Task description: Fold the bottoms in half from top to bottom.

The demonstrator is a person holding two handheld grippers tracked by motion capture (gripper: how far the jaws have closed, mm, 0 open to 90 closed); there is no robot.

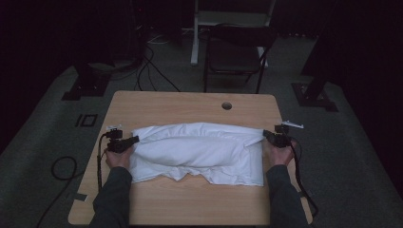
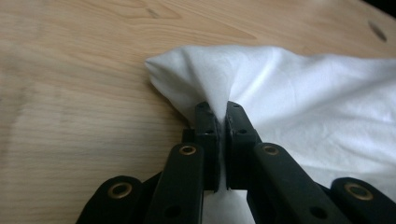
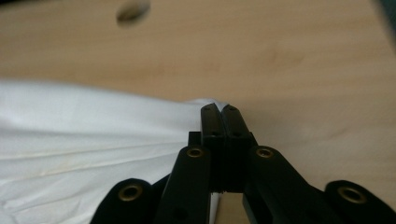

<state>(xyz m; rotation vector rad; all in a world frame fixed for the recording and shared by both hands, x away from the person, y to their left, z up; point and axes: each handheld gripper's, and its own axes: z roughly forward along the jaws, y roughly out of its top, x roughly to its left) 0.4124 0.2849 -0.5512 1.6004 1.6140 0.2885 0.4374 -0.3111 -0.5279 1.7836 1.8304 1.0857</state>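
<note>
A white cloth (image 1: 199, 152) lies folded and rumpled across the middle of the wooden table (image 1: 190, 104). At its far left corner my left gripper (image 1: 134, 139) is shut on the white cloth (image 2: 280, 88); the fabric bunches up between the two black jaws of the left gripper (image 2: 218, 106). My right gripper (image 1: 266, 134) pinches the far right corner. In the right gripper view the right gripper (image 3: 219, 108) has its jaws pressed together on the edge of the white cloth (image 3: 84, 140), which stretches off to the left.
A round cable hole (image 1: 226, 105) sits in the table's far side. Beyond the table stand a dark chair (image 1: 235, 52) and a white frame leg (image 1: 194, 33). Cables (image 1: 152, 71) trail over the grey floor. Both forearms (image 1: 114, 194) rest at the table's near edge.
</note>
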